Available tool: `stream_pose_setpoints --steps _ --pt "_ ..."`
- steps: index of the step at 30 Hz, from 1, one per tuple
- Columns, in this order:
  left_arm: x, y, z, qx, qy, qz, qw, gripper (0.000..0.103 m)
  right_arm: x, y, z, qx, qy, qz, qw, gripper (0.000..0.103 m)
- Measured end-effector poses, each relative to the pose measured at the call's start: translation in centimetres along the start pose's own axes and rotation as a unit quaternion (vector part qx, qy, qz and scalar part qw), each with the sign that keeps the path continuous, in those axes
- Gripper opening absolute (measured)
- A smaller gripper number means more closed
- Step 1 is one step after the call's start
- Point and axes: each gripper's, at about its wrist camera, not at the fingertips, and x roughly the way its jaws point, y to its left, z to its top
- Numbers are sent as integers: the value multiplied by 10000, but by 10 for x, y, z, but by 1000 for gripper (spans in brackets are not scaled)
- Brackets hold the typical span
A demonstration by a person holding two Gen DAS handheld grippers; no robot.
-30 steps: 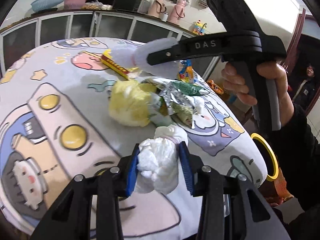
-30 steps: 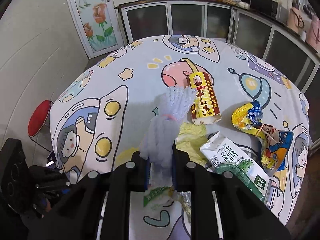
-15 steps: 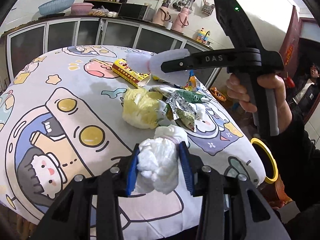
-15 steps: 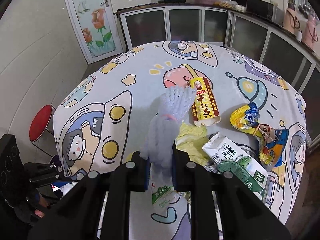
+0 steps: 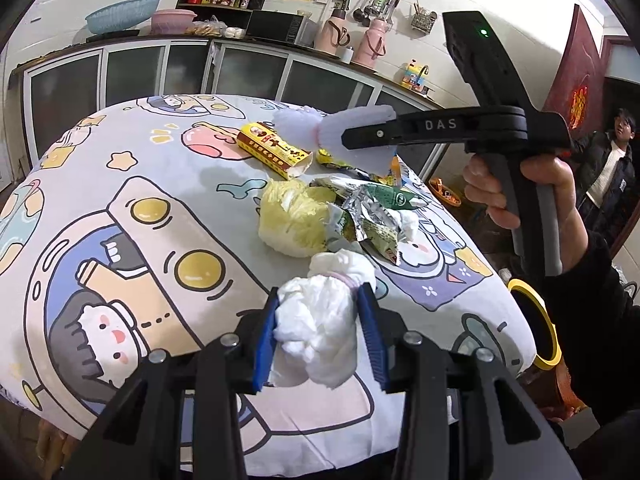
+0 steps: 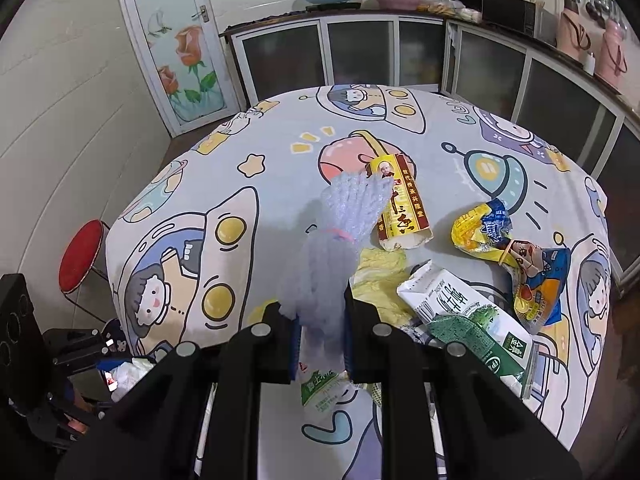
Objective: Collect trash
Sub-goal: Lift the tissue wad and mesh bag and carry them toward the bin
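My left gripper [image 5: 320,336] is shut on a crumpled white tissue wad [image 5: 320,332], held above the near edge of the cartoon tablecloth [image 5: 120,208]. My right gripper [image 6: 320,340] is shut on a pale lilac foam net sleeve [image 6: 336,240], held above the table; it also shows in the left wrist view [image 5: 320,128]. On the cloth lie a yellow-red box [image 6: 400,204], a crumpled yellow bag [image 5: 292,216], a green-white milk carton [image 6: 460,316], a small milk pouch [image 6: 320,392] and a yellow-blue snack wrapper [image 6: 512,252].
A red stool [image 6: 80,256] stands on the floor left of the table. Glass-front cabinets [image 6: 360,52] run behind. A yellow-rimmed bin [image 5: 536,320] sits right of the table. A person [image 5: 612,168] stands in the doorway at the right.
Both grippers have pulled back and risen a little from the table, each keeping its hold. The trash on the cloth has not moved.
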Motion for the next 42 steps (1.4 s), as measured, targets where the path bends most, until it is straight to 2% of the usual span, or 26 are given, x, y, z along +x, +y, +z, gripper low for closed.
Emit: stream_pose_setpoints --steps 25,42 --pt "0 -10 -1 93 82 -4 9999 36 -12 -13 -20 195 0 128 9997 17" --pt "4 -53 2 450 136 -118 9988 36 -65 -43 -66 630 -284 55 9976 17"
